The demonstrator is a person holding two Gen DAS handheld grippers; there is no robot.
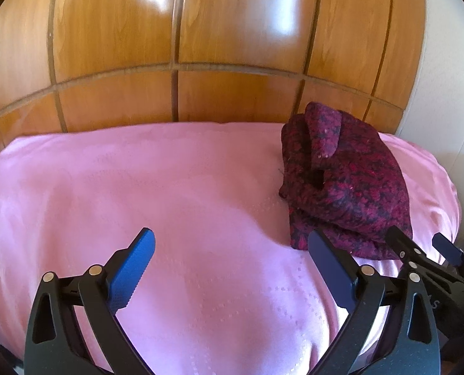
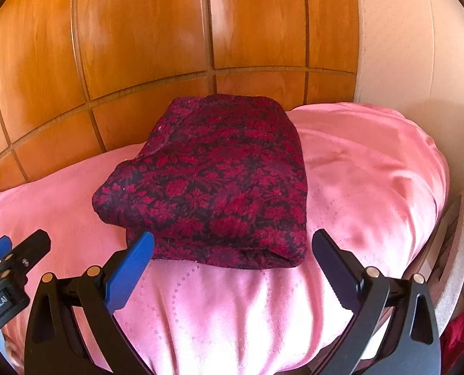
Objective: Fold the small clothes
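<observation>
Folded dark red and navy patterned knit clothing [image 2: 219, 184] is seen lying as a thick, roughly rectangular bundle on a pink quilted bedspread [image 2: 232, 306], toward the far side of the bed and close to the glossy orange-brown wooden panelled wall [image 2: 138, 47] behind it. At the far left of the right wrist view, part of the left gripper [image 2: 16, 247] is caught, black-bodied with a blue pad, low over the near left part of the bedspread. In its own view, the left gripper [image 1: 232, 247] is held above bare pink fabric with its blue-padded fingers [image 1: 138, 268] spread wide and nothing between them; the bundle [image 1: 341, 181] is shown to the right of it, with a rolled flap standing up at its far end and layered folds stacked at its near edge, just beyond the right finger. Further right, the right gripper [image 2: 232, 247] is held just in front of the near edge of the bundle, its fingers [image 2: 132, 272] likewise spread wide and empty, the left fingertip overlapping the bundle's near left corner in the view; whether it touches the fabric cannot be told. A pale cream wall [image 2: 404, 47] is seen at the far right, beyond the wooden panels.
</observation>
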